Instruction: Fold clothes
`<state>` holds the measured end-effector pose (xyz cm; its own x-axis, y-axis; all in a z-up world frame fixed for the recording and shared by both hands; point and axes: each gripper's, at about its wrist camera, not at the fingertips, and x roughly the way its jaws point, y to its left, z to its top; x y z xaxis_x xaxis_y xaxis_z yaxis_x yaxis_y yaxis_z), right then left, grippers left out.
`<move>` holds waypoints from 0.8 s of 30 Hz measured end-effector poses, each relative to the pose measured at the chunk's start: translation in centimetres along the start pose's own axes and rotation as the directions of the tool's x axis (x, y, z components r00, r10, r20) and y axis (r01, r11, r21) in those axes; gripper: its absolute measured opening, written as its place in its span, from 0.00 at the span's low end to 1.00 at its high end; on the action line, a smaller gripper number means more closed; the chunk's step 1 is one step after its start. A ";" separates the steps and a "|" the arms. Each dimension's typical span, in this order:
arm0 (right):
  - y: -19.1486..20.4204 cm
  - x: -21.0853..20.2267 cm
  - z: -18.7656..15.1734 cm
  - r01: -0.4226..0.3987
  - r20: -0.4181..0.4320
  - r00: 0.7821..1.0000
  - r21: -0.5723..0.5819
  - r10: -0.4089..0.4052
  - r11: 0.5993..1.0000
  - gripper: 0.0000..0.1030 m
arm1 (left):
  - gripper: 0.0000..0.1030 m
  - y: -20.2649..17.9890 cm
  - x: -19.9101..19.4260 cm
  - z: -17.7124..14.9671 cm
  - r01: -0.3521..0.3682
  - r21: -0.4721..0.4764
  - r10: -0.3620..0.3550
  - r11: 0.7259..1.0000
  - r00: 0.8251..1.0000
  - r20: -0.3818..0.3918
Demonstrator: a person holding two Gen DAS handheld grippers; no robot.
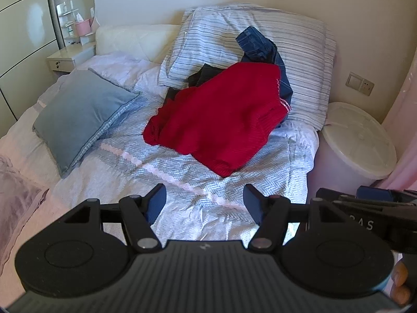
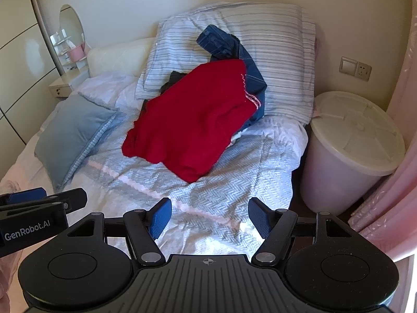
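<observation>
herringbone pale-blue bedspread [image 2: 213, 182] fills the near field, clothes heap on it toward the striped pillow [image 2: 281, 52]. red knit sweater [image 2: 192, 120] tops the pile, over blue jeans [image 2: 234, 49] and a dark garment [image 2: 173, 77] poking out. sweater's long axis runs about 2 to 7 o'clock, its near hem closest. from the right gripper [image 2: 209, 219] it lies at 12, slightly toward 11; from the left gripper [image 1: 204, 203] at 12 to 1. both grippers spread wide, empty, apart from the cloth. judgement: neither clearly nearer, both must reach forward for the near hem first.
</observation>
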<state>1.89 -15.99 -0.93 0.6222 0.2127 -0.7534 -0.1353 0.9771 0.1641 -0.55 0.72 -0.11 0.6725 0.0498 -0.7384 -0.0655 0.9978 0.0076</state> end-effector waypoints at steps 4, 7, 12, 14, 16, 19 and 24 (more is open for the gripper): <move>0.4 0.4 0.2 -0.010 0.006 1.000 -0.014 0.011 1.000 0.66 | 0.60 0.4 0.0 0.0 -0.011 -0.015 0.011 1.000 1.000 0.002; 0.7 0.6 0.3 -0.017 0.008 1.000 -0.025 0.017 1.000 0.67 | 0.60 0.6 0.0 0.2 -0.017 -0.023 0.017 1.000 1.000 0.002; 0.7 0.9 0.8 -0.020 0.010 1.000 -0.035 0.020 0.999 0.66 | 0.60 0.8 0.2 0.4 -0.022 -0.035 0.022 0.999 1.000 0.002; 0.7 1.0 0.9 -0.020 0.009 1.000 -0.038 0.021 0.999 0.66 | 0.60 0.8 0.3 0.4 -0.022 -0.038 0.023 0.999 1.000 0.002; 0.7 1.1 0.9 -0.020 0.009 1.000 -0.043 0.021 0.999 0.66 | 0.60 0.8 0.4 0.5 -0.024 -0.042 0.024 0.999 1.000 0.001; 0.6 1.2 1.1 -0.019 0.009 1.000 -0.047 0.019 0.999 0.66 | 0.60 0.6 0.6 0.6 -0.023 -0.043 0.023 0.999 1.000 0.000; 0.2 1.2 1.1 -0.013 0.009 1.000 -0.037 0.013 0.999 0.66 | 0.60 0.4 0.8 0.6 -0.019 -0.038 0.019 0.999 1.000 -0.001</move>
<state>3.50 -15.58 -1.12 0.6275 0.2253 -0.7454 -0.1714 0.9737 0.1500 0.40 1.18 -0.26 0.6701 0.0687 -0.7391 -0.1063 0.9943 -0.0040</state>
